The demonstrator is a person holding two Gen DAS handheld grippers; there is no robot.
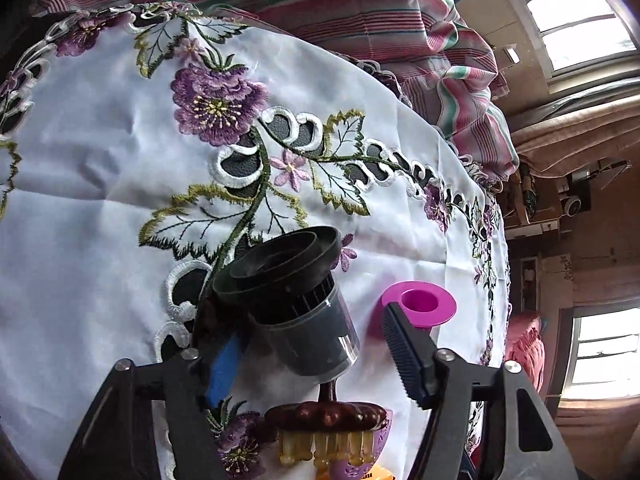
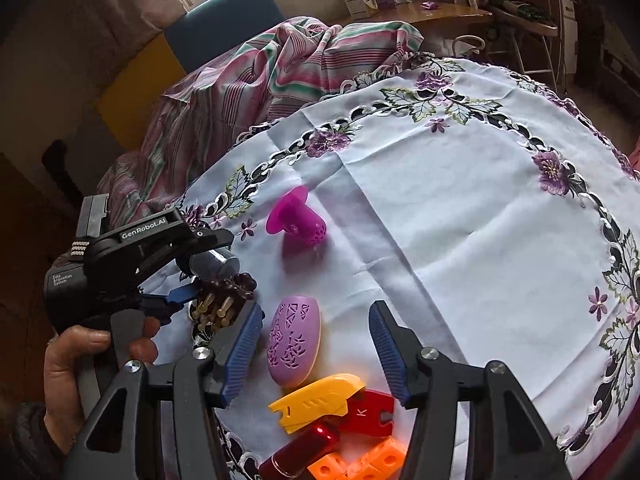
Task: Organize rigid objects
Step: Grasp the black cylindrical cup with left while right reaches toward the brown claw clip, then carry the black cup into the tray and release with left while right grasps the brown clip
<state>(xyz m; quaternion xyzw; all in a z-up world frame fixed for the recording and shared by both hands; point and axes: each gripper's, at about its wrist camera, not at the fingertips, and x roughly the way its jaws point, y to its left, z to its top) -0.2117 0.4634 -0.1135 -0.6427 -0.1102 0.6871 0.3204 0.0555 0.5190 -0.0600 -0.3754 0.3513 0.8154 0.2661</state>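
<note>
My left gripper [image 1: 316, 356] is open around a black and clear plastic cup-like strainer [image 1: 292, 300] that stands tilted between its fingers, close to the left blue finger; I cannot tell whether it touches. It shows from outside in the right wrist view [image 2: 208, 276]. A brown hair claw clip [image 1: 326, 416] lies just below it. A magenta funnel-shaped strainer [image 1: 424, 304] lies on the white embroidered tablecloth [image 1: 100, 140] beyond the right finger. My right gripper [image 2: 316, 344] is open above a lilac oval brush [image 2: 294, 340], not touching it.
Near the right gripper lie a yellow clip [image 2: 316, 400], a red clip [image 2: 370, 412], a dark red tube [image 2: 300, 452] and orange blocks [image 2: 360, 464]. A striped pink cloth [image 2: 240, 80] is heaped behind the round table. A wooden desk [image 2: 440, 12] stands further back.
</note>
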